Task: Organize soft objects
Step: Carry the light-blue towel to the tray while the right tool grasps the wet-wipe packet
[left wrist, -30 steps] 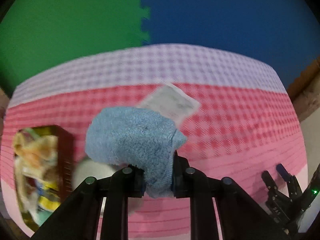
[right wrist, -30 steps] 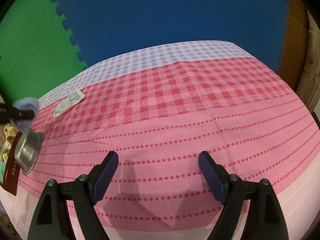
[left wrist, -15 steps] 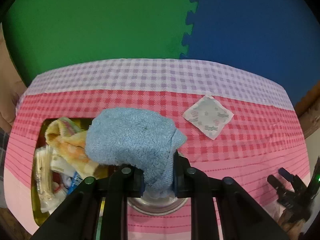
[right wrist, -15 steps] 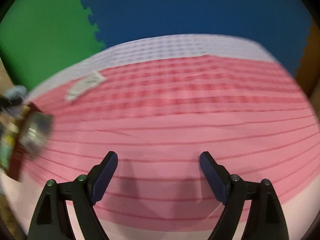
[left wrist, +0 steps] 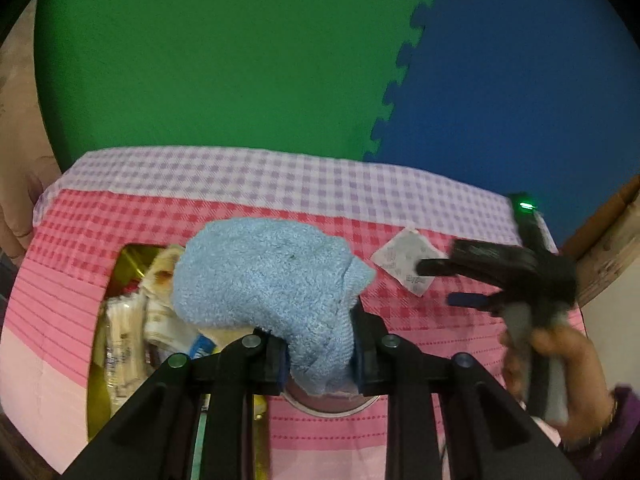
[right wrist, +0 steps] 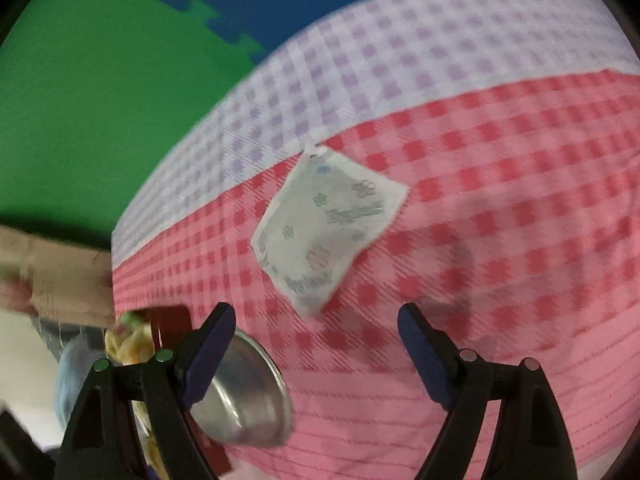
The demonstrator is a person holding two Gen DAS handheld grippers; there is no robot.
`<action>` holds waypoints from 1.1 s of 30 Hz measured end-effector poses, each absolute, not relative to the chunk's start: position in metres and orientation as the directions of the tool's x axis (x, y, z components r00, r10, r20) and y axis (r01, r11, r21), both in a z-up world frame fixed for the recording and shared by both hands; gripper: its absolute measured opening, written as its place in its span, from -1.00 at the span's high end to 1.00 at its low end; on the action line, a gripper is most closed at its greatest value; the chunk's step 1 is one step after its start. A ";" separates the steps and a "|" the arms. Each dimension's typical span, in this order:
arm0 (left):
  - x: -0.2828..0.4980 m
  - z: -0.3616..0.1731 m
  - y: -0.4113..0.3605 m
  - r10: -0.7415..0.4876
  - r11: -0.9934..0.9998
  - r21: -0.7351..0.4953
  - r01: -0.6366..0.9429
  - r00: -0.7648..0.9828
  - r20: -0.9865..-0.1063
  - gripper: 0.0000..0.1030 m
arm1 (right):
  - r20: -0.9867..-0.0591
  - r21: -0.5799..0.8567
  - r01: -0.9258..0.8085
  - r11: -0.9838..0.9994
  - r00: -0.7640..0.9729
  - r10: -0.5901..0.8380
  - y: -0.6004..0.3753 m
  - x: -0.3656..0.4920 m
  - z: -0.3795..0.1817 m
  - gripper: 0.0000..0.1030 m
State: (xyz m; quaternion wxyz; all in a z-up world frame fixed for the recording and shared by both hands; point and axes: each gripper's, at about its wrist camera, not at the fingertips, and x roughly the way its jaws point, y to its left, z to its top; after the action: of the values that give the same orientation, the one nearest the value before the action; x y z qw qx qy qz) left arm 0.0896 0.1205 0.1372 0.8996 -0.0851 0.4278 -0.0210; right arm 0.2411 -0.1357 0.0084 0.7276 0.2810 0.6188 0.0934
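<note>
A fluffy blue towel (left wrist: 264, 276) sits between the pads of my left gripper (left wrist: 320, 356), whose jaws are opening. It hangs over a box (left wrist: 96, 400) stuffed with soft packets and cloths and over a metal bowl (left wrist: 332, 404). A white flowered tissue packet (right wrist: 324, 232) lies flat on the red checks. My right gripper (right wrist: 316, 340) stands open just in front of the packet with nothing between its fingers. In the left wrist view the right gripper (left wrist: 440, 284) reaches over the packet (left wrist: 404, 260). The towel (right wrist: 74, 376) shows at the right wrist view's lower left.
The table wears a pink, red and lilac checked cloth (left wrist: 248, 180). Green and blue foam mats (left wrist: 224, 60) cover the floor beyond. The bowl (right wrist: 248, 400) and the box (right wrist: 172, 320) lie left of my right gripper. A hand (left wrist: 560, 364) holds the right gripper's grip.
My left gripper carried the towel leftward until it hung over the box and bowl. My right gripper swung left across the cloth and now faces the tissue packet up close.
</note>
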 end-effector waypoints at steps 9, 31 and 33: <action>0.074 0.135 0.152 -0.161 0.976 -0.218 -0.015 0.626 -0.763 0.55 | -0.918 0.396 0.349 0.849 0.163 0.361 -0.100 0.285 -0.004 -0.69; 0.017 0.119 0.233 -0.149 0.934 -0.315 -0.169 0.615 -0.774 0.54 | -0.889 0.385 0.150 0.911 0.326 0.322 -0.064 0.260 0.009 0.76; 0.008 0.118 0.237 -0.136 0.931 -0.312 -0.188 0.615 -0.777 0.54 | -0.867 0.432 0.143 0.890 0.336 0.367 -0.070 0.241 0.011 0.76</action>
State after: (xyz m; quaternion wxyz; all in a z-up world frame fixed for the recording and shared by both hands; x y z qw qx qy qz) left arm 0.0078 0.2375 0.1181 0.8795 -0.1847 0.4384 0.0150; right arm 0.2406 -0.0699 0.0112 0.7863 0.2232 0.5717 0.0712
